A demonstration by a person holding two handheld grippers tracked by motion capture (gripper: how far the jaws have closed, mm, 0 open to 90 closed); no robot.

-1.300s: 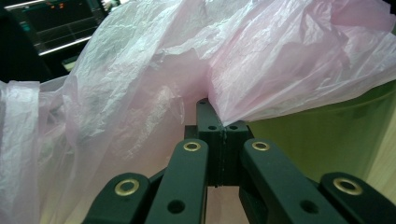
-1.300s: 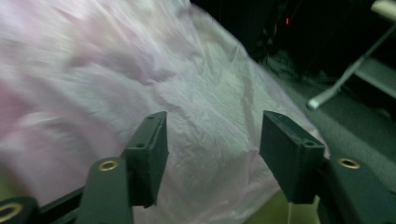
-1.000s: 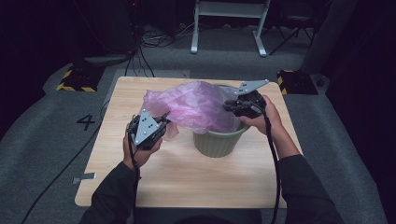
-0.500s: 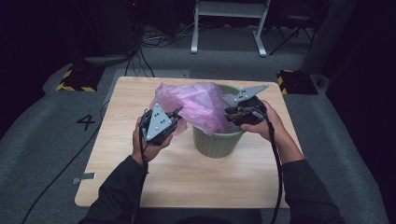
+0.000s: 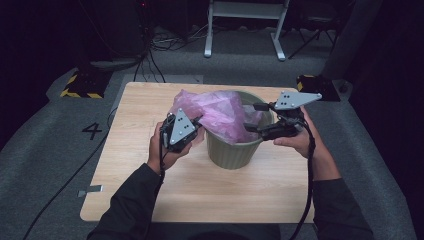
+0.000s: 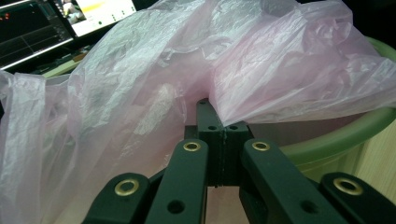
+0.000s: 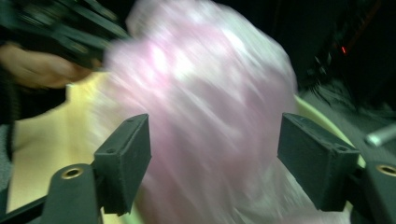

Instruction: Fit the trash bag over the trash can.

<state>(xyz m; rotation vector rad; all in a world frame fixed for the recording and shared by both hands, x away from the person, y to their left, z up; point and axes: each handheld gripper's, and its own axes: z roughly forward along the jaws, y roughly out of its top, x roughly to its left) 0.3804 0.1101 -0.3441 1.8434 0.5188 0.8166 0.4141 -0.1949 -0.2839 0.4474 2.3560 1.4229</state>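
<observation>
Item: thin crinkled translucent pink plastic bag [image 5: 220, 112] | Location: draped in round pale-green plastic bin [image 5: 235, 150], counter [image 5: 140, 175] centre, spilling toward 9 o'clock | Handling: very light, limp, slippery, tears easily; pinch at hem | Left tool [image 5: 196, 121]: clamped on bag edge | Right tool [image 5: 251, 117]: just been opening, wide, nothing gripped.

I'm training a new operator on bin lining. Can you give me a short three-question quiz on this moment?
1. True or false: the left gripper is clamped on the pink bag.
2. How do the right gripper's jaws stand? A) wide apart B) pressed together
3. What colour is the bin on the wooden table?

Key: 1 true. 2 A; they have just been opening, pads not pressing the bag. 3 green.
</observation>
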